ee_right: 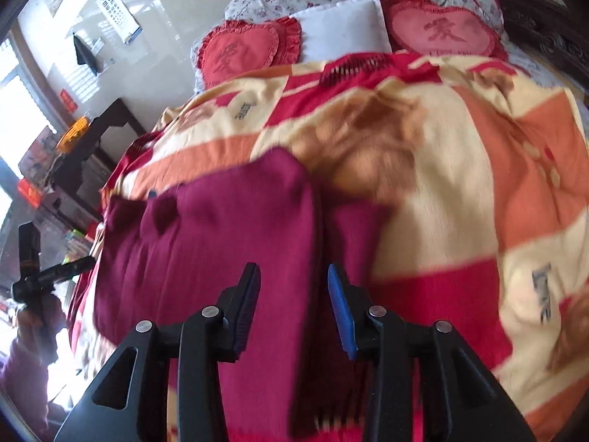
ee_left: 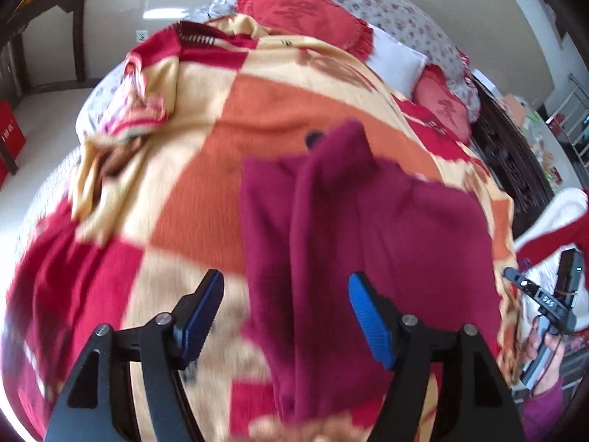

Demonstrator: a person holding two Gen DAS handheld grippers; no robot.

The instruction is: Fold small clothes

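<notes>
"Love" printed on checked blanket (ee_right: 541, 287); eye chart (ee_right: 119, 13) on wall.

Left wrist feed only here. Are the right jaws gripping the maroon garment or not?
Observer: No. The right gripper has its jaws apart above the maroon garment, and the pads are not pinching it.
Operator: What's between them?
Observer: A folded edge of the garment runs up through the gap. A narrower maroon strip lies just to its right on the checked blanket. The picture is blurred, so I can't make out finer detail.
</notes>
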